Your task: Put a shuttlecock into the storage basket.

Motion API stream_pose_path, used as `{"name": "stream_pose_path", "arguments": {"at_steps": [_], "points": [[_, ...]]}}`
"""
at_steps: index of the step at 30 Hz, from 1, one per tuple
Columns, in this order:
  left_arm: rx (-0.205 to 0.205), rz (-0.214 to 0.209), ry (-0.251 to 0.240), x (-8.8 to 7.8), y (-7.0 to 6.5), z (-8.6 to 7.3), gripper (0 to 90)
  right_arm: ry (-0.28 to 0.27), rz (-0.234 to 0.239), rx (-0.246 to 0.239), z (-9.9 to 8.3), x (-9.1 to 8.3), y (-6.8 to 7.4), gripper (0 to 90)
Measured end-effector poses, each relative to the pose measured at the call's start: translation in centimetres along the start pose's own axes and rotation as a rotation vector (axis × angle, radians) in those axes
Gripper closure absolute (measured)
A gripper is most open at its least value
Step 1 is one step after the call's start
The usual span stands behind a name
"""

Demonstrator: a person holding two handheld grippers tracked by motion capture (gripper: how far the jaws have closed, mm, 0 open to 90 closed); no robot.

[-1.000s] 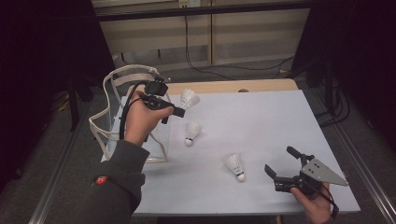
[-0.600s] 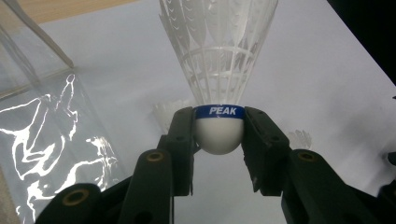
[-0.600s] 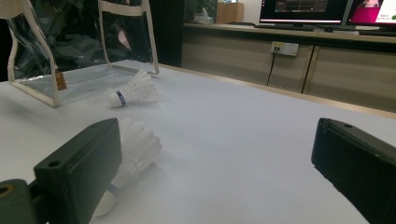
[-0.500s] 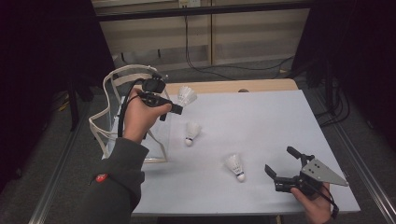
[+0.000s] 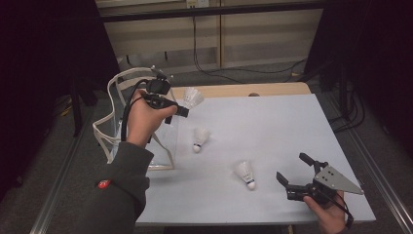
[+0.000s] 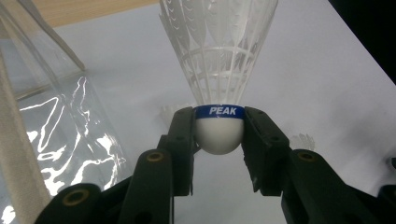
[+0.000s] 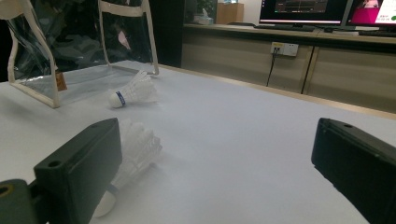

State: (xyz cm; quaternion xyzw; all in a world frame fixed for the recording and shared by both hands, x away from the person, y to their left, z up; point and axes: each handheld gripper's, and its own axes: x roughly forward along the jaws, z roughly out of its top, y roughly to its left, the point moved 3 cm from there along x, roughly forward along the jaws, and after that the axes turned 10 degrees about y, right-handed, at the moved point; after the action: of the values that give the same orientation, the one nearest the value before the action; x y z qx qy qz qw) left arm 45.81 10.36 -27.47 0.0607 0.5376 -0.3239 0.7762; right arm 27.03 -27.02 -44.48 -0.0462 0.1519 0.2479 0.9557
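White table [image 5: 292, 126]; left gripper [image 6: 219, 140] pinching shuttlecock [image 6: 219, 70] cork, "PEAK" band legible close-up; right gripper [image 5: 294, 171] spread.

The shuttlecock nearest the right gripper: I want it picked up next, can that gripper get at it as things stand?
Probably yes. The right gripper has open, empty jaws, and the nearest shuttlecock lies just beside it on bare table.

The white table [image 5: 272, 126] carried two shuttlecocks, one centre [image 5: 198, 138], one at five o'clock [image 5: 244, 173], a clear bag [image 5: 122, 126] seemingly at nine.
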Motion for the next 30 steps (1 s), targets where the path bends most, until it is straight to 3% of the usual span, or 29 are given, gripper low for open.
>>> {"name": "stream_pose_path", "arguments": {"at_steps": [30], "points": [[-0.023, 0.036, -0.029, -2.2, 0.8, 0.9, 65.3, 0.000, 0.001, 0.007, 0.0, 0.0, 0.0, 1.8]]}}
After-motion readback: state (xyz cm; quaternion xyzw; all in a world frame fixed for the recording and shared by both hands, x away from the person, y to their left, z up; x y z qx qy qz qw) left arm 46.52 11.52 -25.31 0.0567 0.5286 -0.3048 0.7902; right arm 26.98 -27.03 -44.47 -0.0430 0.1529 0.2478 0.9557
